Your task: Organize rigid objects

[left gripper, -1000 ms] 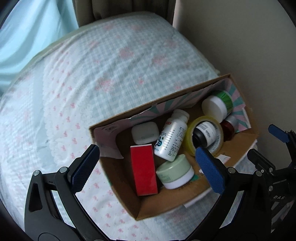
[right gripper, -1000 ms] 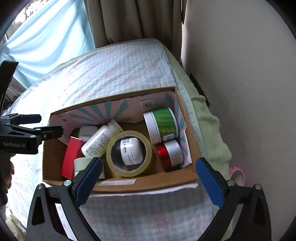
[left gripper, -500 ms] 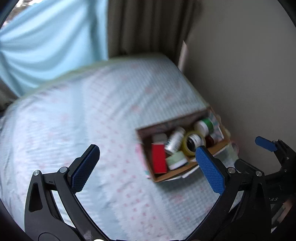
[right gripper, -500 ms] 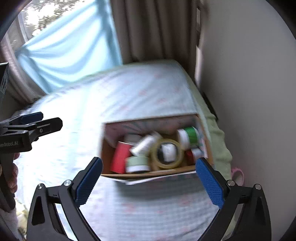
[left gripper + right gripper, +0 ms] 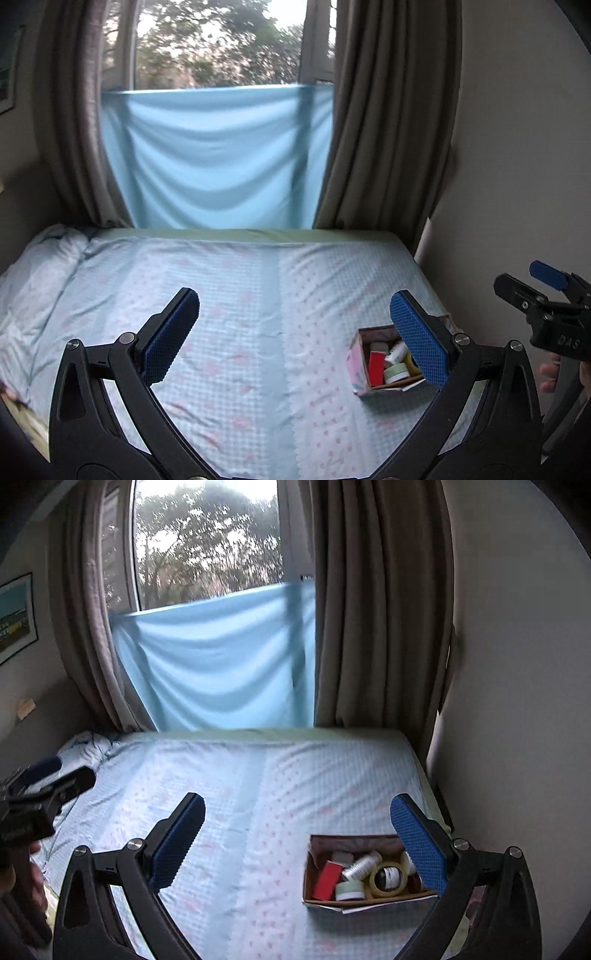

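Now both claws (image 5: pixel 295 332) (image 5: pixel 297 834) pulled far back, spread wide, empty, box (image 5: pixel 314 886) small below.

Dim room, window (image 5: pixel 221 44) backlit, slight blur, fisheye-warped edges.

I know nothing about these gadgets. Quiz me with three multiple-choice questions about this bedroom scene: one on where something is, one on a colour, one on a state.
1. Where does the open cardboard box sit?
A. on the windowsill
B. on the bed by the wall
C. on the floor

2. What colour is the cloth sheet hung over the window?
A. light blue
B. yellow
C. black

3. How are the left gripper and the right gripper?
A. both clamped on jars
B. one holds tape
C. both open and empty

Answers: 1 B, it rests on the patterned bedsheet near the wall. 2 A, it shows pale blue. 3 C, wide gaps with nothing between the blue pads.
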A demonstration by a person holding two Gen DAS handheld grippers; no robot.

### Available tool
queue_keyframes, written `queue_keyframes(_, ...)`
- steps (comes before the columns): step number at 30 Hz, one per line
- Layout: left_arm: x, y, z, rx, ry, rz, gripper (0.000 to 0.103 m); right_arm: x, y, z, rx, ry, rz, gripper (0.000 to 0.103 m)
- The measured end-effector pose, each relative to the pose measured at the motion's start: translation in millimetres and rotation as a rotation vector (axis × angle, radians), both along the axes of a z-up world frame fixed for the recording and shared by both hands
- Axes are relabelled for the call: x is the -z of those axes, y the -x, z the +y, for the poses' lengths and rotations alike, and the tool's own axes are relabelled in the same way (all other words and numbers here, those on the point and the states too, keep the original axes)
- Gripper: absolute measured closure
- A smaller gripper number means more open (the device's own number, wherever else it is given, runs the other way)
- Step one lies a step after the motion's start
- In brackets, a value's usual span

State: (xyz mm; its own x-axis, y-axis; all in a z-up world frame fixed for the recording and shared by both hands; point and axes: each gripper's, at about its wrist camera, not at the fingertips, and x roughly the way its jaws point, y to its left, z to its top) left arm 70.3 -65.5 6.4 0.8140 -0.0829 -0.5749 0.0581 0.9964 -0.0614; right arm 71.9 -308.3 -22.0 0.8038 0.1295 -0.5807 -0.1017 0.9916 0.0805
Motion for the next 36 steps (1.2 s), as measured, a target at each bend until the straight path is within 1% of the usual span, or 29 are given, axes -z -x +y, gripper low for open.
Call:
queue_keyframes(3,-1,22,4,-0.023,-0.005,-0.028,0.000,0,12,5,0.009,0.003,-0.018,0.003)
queue_keyframes(5,-2,35,5,-0.037,-0.015,-0.059,0.000,0,20,9,0.027,0.045,-0.040,0.003)
queue_keyframes(6,-1,38,3,-0.038,-0.019,-0.072,0.000,1,23,10,0.028,0.059,-0.052,0.003)
queue_keyframes(9,-4,46,1,-0.032,-0.036,-0.101,0.000,0,29,9,0.034,0.054,-0.060,0.003)
queue_keyframes(12,-8,49,-2,-0.026,-0.029,-0.124,0.000,0,29,8,0.044,0.055,-0.059,0.003)
queue_keyframes(16,-8,50,-2,-0.021,-0.030,-0.132,0.000,-1,30,8,0.051,0.039,-0.059,0.003)
queue_keyframes(36,-6,42,-2,0.006,-0.036,-0.113,0.000,-3,31,13,0.055,0.025,-0.064,0.003)
